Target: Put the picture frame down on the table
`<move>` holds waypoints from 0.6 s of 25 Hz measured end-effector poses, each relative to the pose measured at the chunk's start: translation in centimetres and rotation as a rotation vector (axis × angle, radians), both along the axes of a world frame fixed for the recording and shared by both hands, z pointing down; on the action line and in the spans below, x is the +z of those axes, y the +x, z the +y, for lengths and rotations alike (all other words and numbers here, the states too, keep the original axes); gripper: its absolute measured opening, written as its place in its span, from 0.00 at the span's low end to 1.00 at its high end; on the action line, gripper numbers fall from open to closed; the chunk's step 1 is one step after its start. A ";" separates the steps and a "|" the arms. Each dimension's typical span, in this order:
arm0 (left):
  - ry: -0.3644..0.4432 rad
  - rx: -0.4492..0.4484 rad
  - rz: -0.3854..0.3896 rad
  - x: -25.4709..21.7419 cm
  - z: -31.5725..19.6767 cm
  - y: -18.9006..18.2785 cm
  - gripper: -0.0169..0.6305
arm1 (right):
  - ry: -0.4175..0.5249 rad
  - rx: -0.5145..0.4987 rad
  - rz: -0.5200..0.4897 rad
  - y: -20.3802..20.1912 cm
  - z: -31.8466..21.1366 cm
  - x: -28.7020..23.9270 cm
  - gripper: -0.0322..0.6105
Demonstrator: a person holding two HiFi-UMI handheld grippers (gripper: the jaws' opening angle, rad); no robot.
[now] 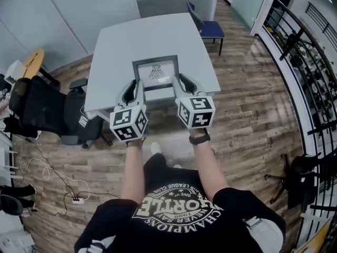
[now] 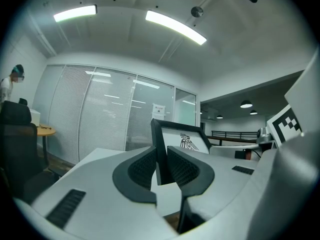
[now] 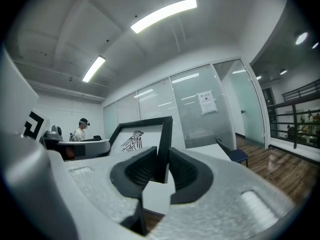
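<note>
A dark-rimmed picture frame (image 1: 156, 71) with a white sheet and a small black drawing is over the near part of the grey table (image 1: 152, 33). My left gripper (image 1: 138, 85) is shut on the frame's left rim and my right gripper (image 1: 176, 81) on its right rim. In the left gripper view the rim (image 2: 159, 149) runs up between the ribbed pads of the left gripper (image 2: 161, 167). The right gripper view has the other rim (image 3: 164, 144) pinched in the right gripper (image 3: 162, 167). The frame leans back, face up. I cannot tell whether its lower edge touches the table.
A blue chair (image 1: 209, 28) stands at the table's far right corner. A black office chair (image 1: 45, 107) is at the left. A railing (image 1: 300, 46) runs along the right. Cables and a power strip (image 1: 77, 199) lie on the wooden floor. A person (image 3: 81, 129) stands far off.
</note>
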State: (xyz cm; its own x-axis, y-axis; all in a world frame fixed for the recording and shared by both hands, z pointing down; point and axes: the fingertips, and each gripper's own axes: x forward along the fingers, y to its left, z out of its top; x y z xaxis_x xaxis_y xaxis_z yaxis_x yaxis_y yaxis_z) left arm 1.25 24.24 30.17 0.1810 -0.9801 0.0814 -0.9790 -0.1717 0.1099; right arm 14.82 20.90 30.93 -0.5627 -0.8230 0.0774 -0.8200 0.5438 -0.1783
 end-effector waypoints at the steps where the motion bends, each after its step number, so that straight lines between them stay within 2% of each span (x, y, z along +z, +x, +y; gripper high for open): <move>1: 0.002 0.000 -0.002 -0.1 -0.3 -0.1 0.13 | 0.001 0.001 -0.001 -0.1 -0.3 0.0 0.16; 8: 0.000 0.008 0.000 1.0 -3.7 -1.6 0.14 | -0.011 0.016 0.015 -1.7 -3.6 1.2 0.17; 15: 0.008 0.013 0.022 1.5 -11.0 -4.2 0.14 | -0.016 0.039 0.040 -4.2 -10.5 1.6 0.17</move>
